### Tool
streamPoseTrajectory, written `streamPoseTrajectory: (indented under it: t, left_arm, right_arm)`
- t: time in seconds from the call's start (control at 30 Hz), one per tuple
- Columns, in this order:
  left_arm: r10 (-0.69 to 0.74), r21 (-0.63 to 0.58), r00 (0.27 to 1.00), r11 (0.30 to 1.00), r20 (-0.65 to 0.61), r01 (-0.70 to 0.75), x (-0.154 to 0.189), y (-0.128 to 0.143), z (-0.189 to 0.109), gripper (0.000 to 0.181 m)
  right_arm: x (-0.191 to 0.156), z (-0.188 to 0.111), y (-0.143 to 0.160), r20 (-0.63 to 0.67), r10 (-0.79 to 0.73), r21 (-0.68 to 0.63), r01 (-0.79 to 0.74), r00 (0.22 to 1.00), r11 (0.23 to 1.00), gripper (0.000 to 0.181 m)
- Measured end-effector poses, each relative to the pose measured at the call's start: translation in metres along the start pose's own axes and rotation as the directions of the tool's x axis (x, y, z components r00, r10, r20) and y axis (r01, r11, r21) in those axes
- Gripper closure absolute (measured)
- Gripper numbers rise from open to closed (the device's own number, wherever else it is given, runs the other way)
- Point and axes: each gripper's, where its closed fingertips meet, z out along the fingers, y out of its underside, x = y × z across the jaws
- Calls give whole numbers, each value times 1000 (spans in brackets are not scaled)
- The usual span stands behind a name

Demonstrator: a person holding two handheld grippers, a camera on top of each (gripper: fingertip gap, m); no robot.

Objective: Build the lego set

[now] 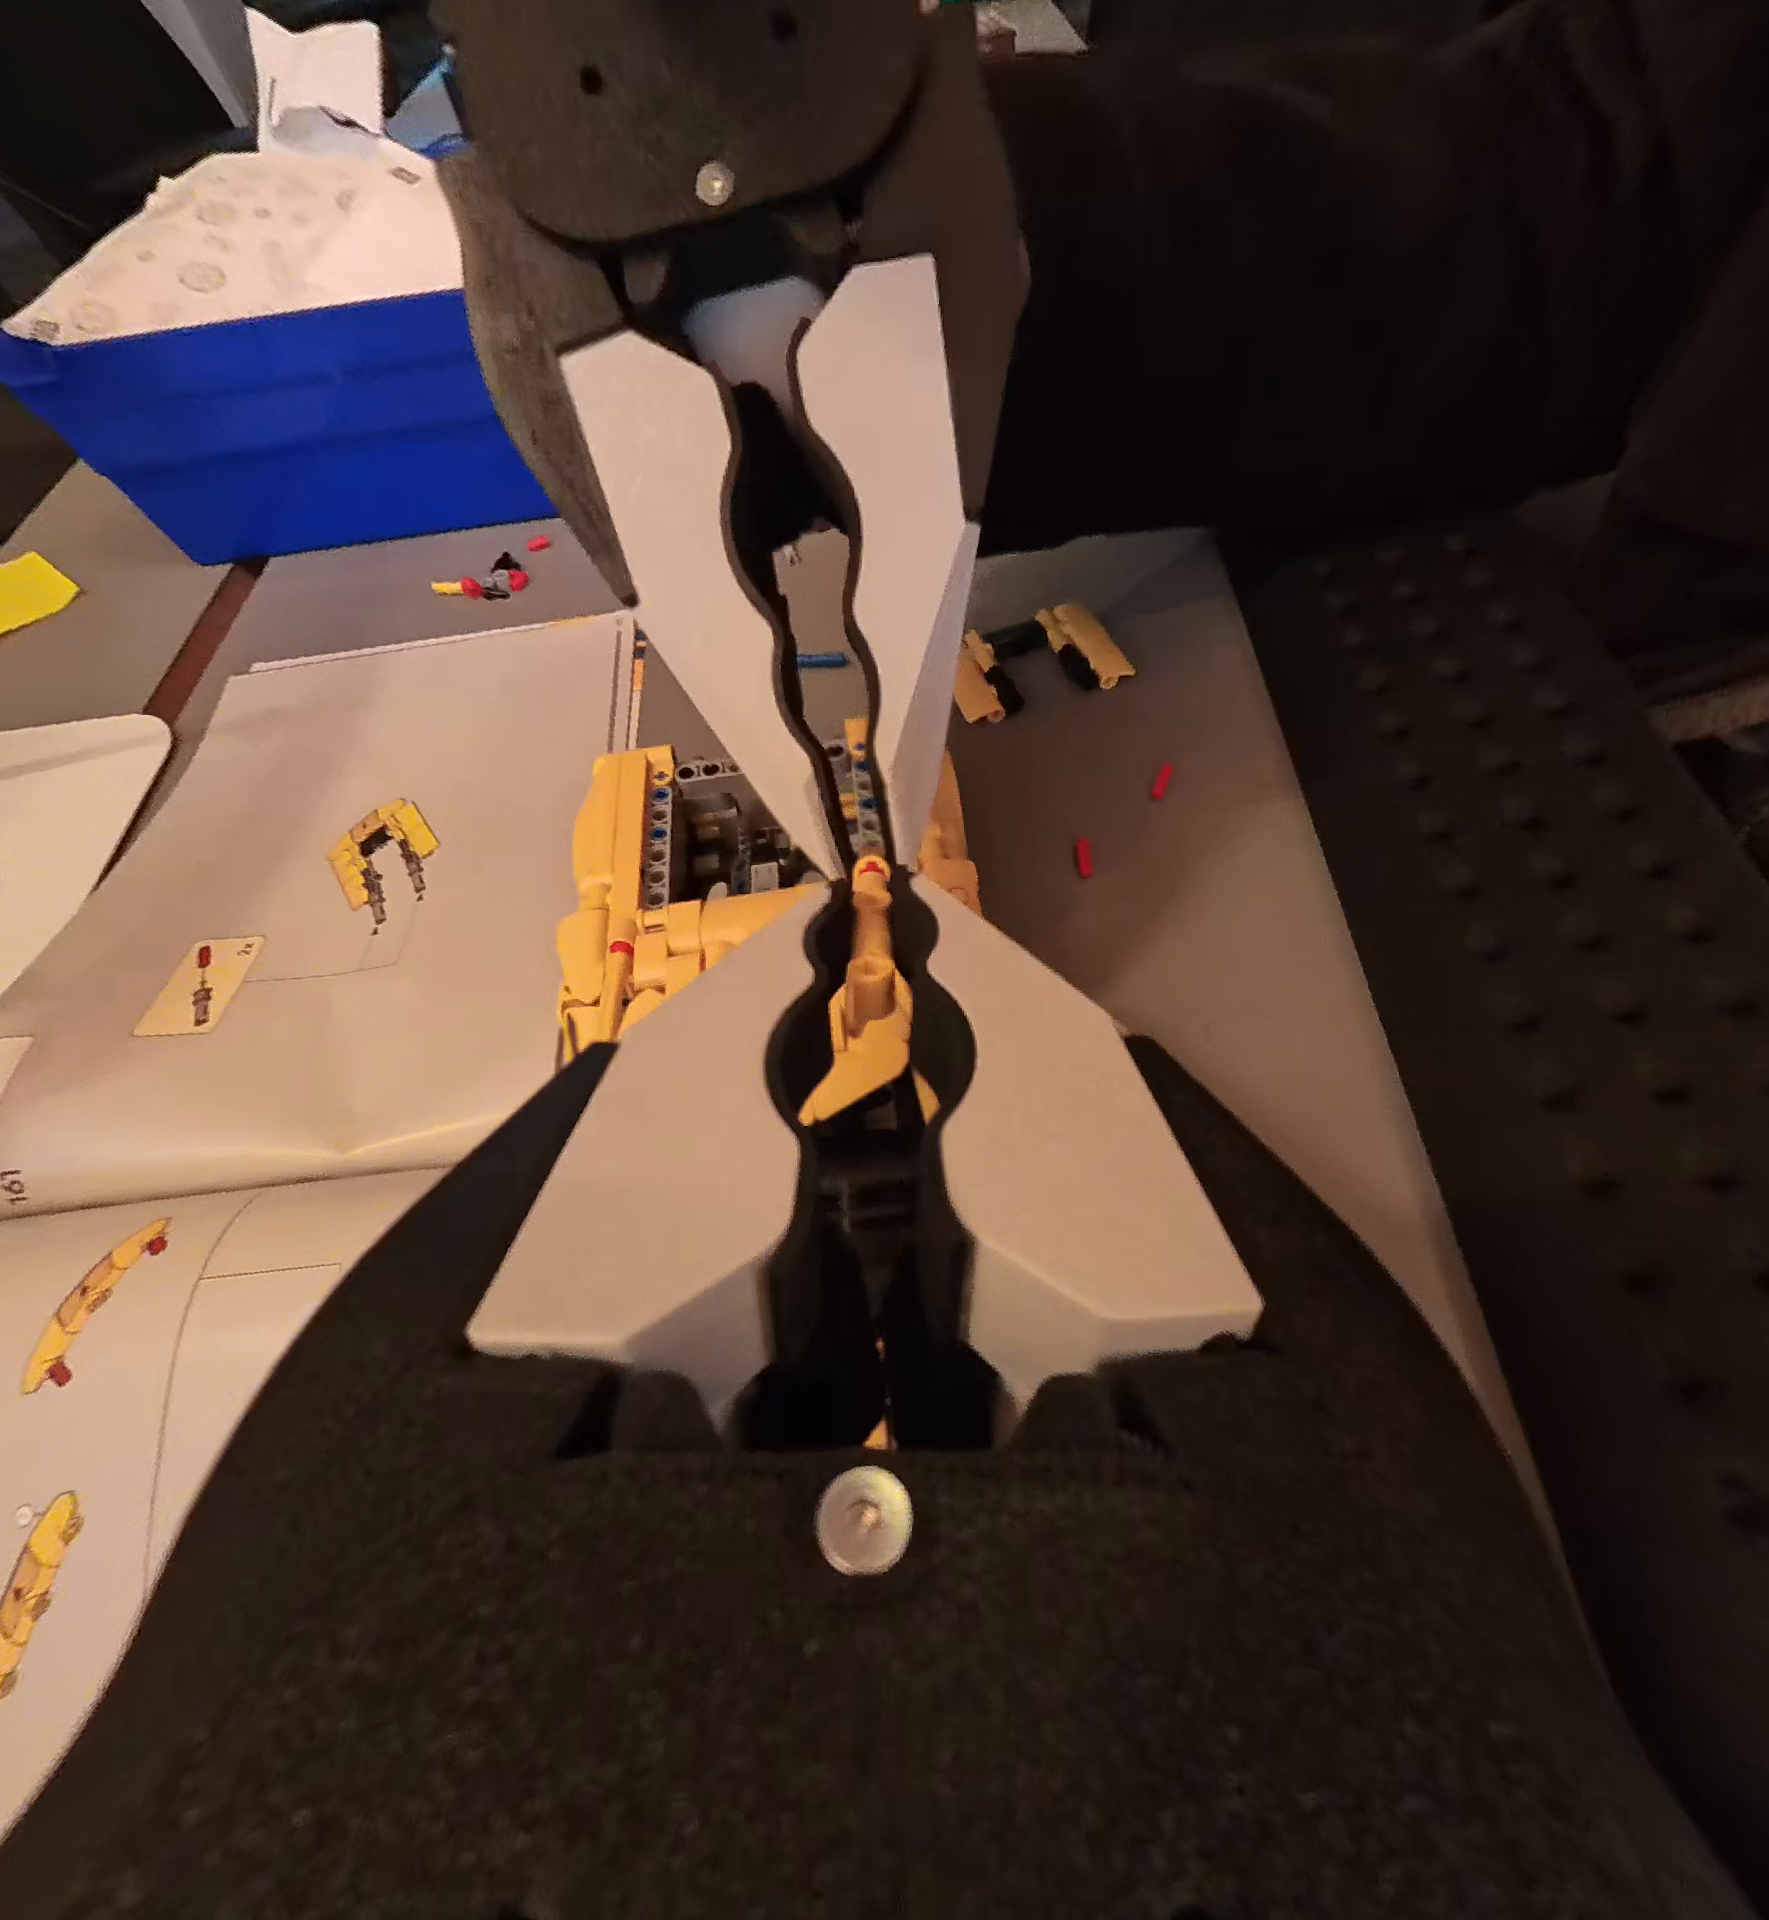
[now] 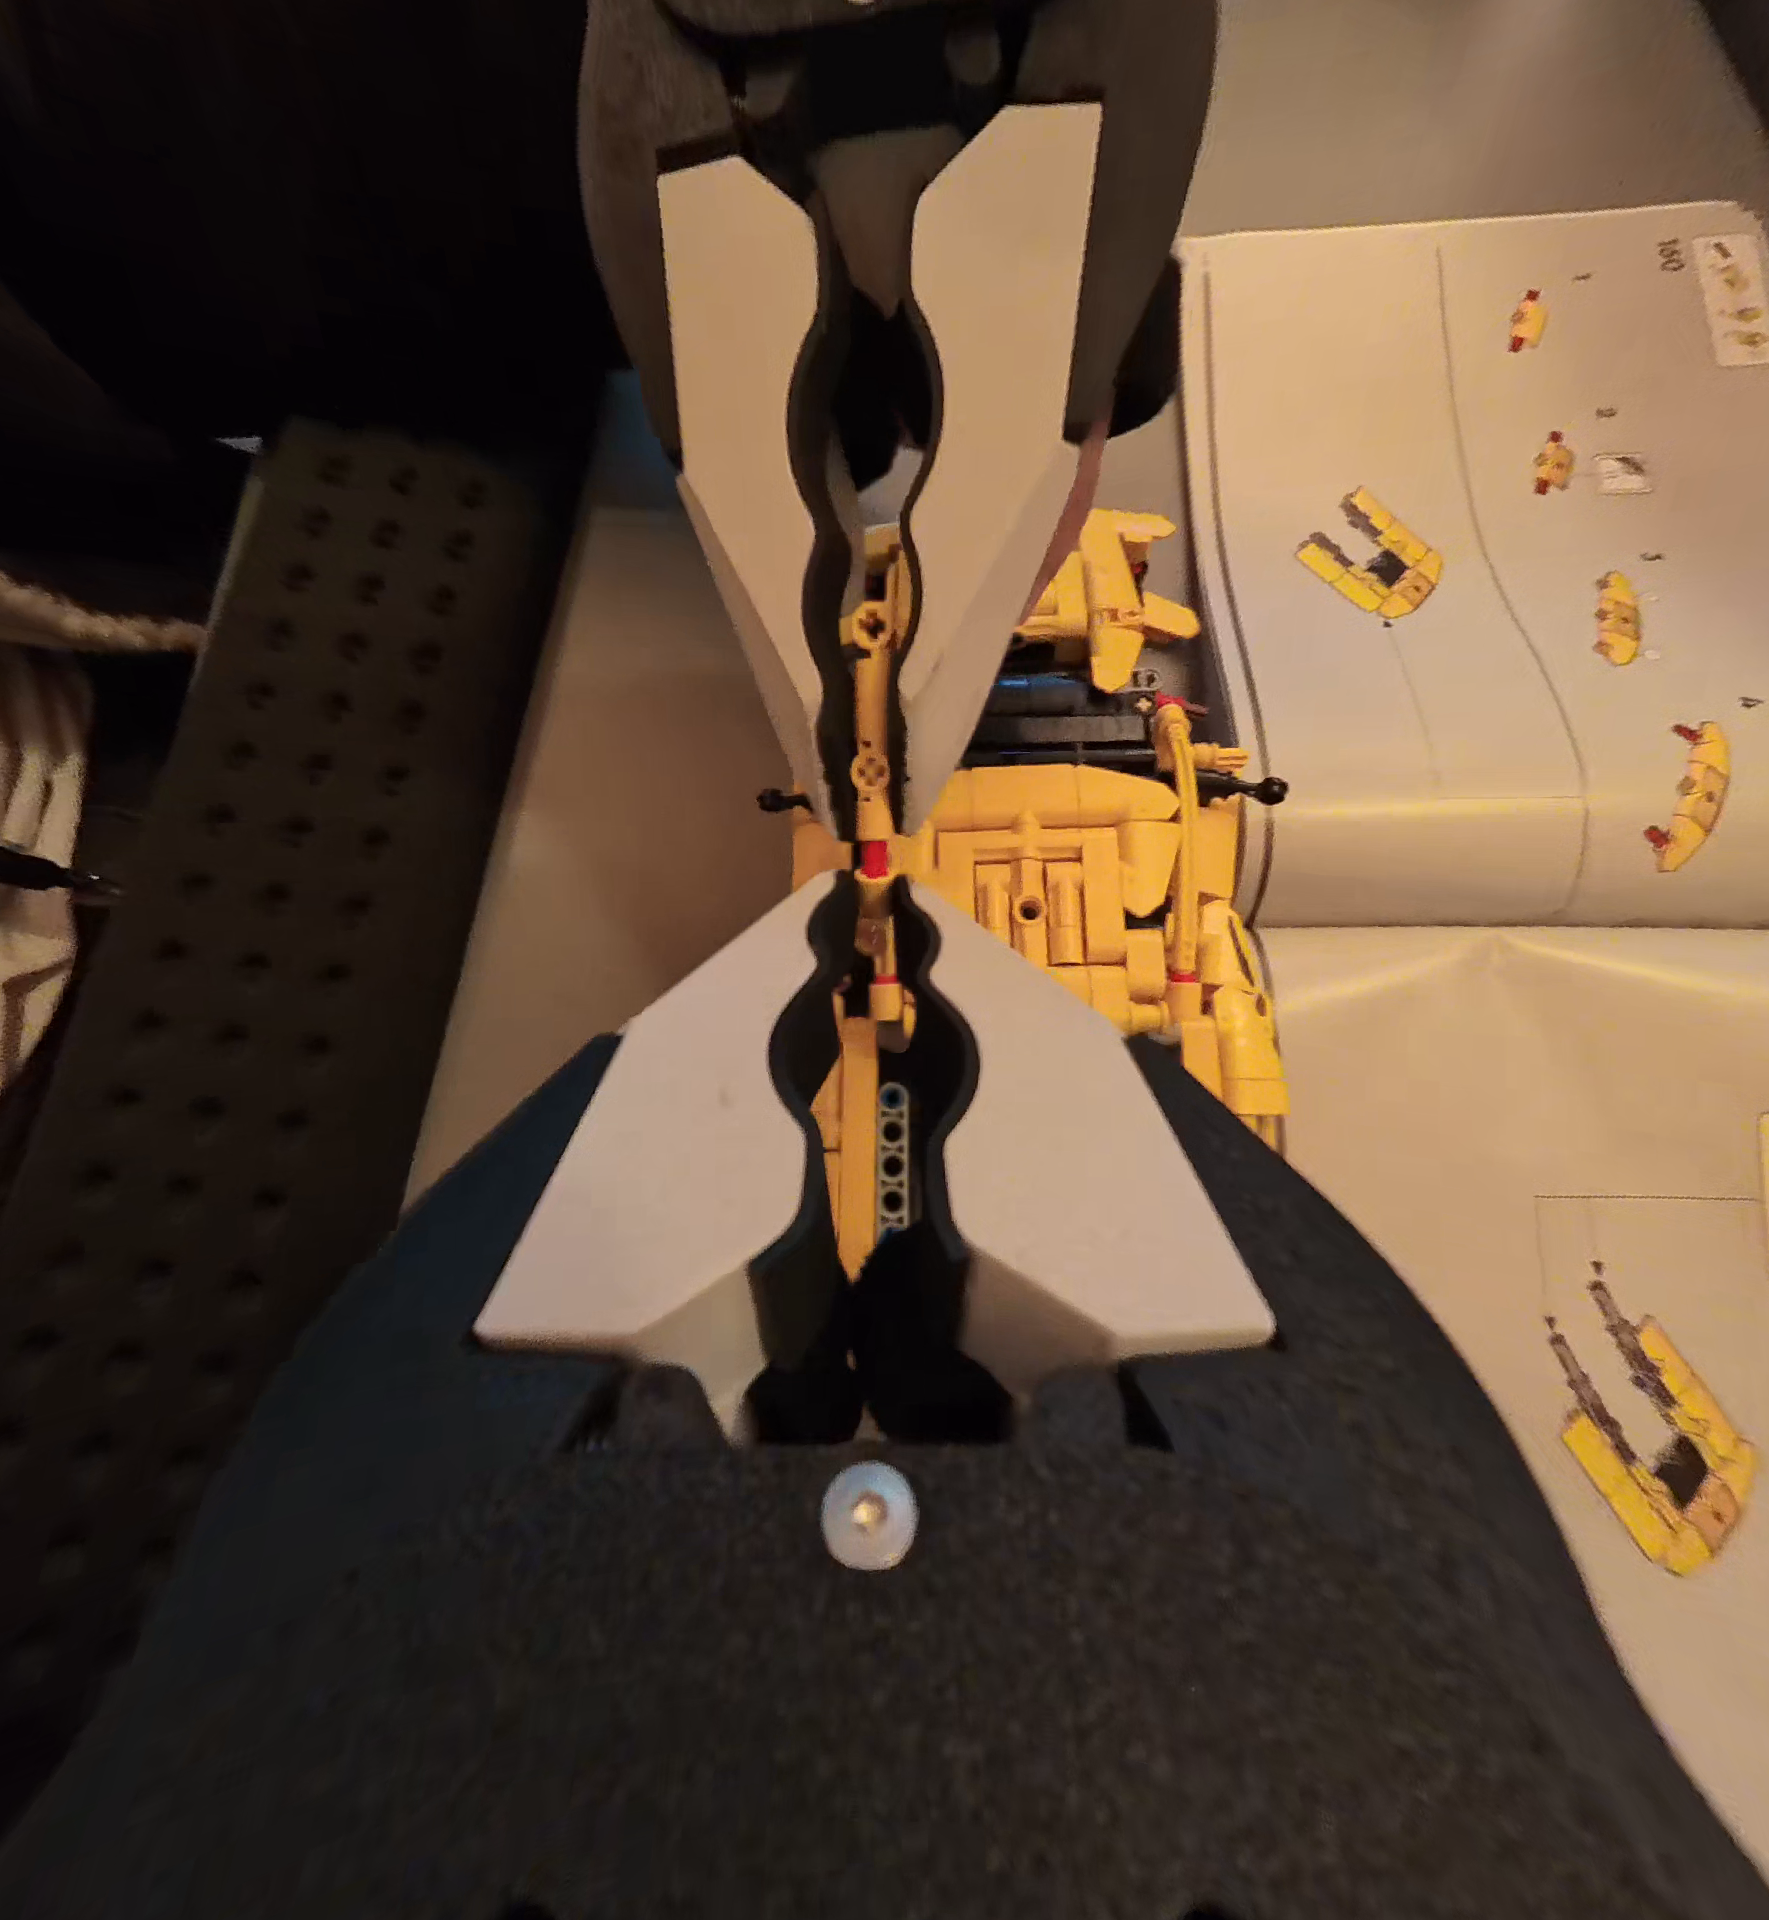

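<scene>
Meeting tip to tip over the yellow model (image 2: 1056, 873) beside the open instruction book (image 2: 1545, 644), left gripper (image 1: 864, 883) and right gripper (image 2: 872, 878) have jaws nearly closed on a small yellow-and-red piece (image 2: 872, 831); the body looks mostly built, while loose parts (image 1: 1046, 655) beyond the model remain unattached.

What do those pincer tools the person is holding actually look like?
Each hand-held gripper, left and right, has a broad body of rough black foam-like material with a round silver screw at its centre. From it project two pale grey, wedge-shaped fingers tapering to a point, their inner edges lined with wavy black padding. No cables or markings show.
</scene>
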Motion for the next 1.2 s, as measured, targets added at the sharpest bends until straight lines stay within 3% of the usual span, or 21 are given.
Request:
streamPoseTrajectory:
  t: [0.13, 0.27, 0.37, 0.43, 0.57, 0.67, 0.93, 1.2]
  left_arm:
    - [-10, -14, 1000, 1000, 23, 10, -5, 3, 1, 174]
    - [-108, 130, 994, 986, 23, 104, -18, -12, -10, 174]
    - [-116, 148, 993, 983, 34, 110, -20, -16, -11, 174]
    - [-99, 109, 994, 990, 42, 94, -19, -11, -9, 174]
    - [1, -51, 998, 999, 57, 2, -9, 7, 5, 174]
    - [51, -79, 995, 996, 85, -44, -9, 4, 8, 175]
    - [112, -126, 987, 987, 118, -97, -11, 7, 10, 175]
    - [-1, 96, 995, 995, 99, -9, -16, -23, -9, 175]
  right_arm:
    - [7, 1, 2, -20, 24, 17, -23, 1000, 1000, 175]
    - [17, -13, -15, -87, 11, 163, 3, 996, 987, 175]
    - [18, -16, -17, -99, 2, 175, 16, 995, 984, 175]
    - [18, -12, -11, -111, -3, 125, 17, 994, 992, 175]
    - [12, 0, 9, -161, -58, -137, 36, 985, 990, 175]
    - [12, -3, 9, -211, -91, -192, 50, 973, 980, 177]
    - [13, -1, 11, -187, -45, -156, 16, 981, 988, 176]
    - [12, -22, -21, -159, -5, 117, 24, 987, 993, 168]
